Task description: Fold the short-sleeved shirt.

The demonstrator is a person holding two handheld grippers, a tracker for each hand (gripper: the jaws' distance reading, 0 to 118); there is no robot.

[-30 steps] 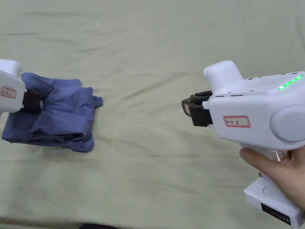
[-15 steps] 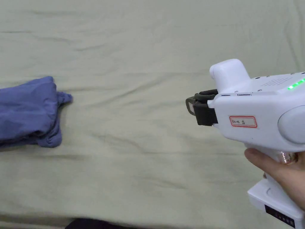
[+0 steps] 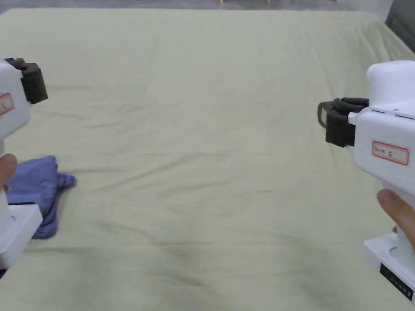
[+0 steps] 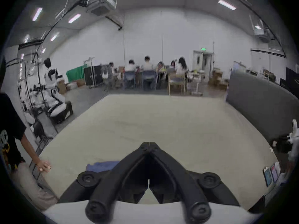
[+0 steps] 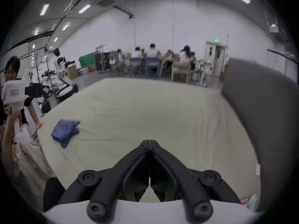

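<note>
Judging from how things lie, the folding looks done: the blue short-sleeved shirt (image 5: pixel 65 133) sits as a compact, layered bundle near the left edge of the wide pale green cloth-covered table (image 3: pixel 210 162), with one small corner of fabric poking out to its right, so the step in hand seems to be simply drawing both tools clear. To do that well, I would keep them high and apart from the bundle so no jaw snags that loose corner and pulls a layer open; if neatness matters, that corner could be tucked with a light nudge, not a pinch. Nearest in the head view, the person's hands grip the handles low at either edge of the frame, a thumb showing on each side. The white, pistol-shaped left gripper with black jaws (image 4: pixel 148 144) is held up above the table, over the near side of the shirt, pointing out across the bare cloth; its jaws meet at the tips with nothing between them. The matching white right gripper (image 5: pixel 150 140) is raised at a similar height well off to the right, far from the shirt, pointing forward, and its jaws are likewise closed together and empty. Farther off, beyond the table's far edge, seated people at desks (image 4: pixel 150 72) show in both gripper views.
</note>
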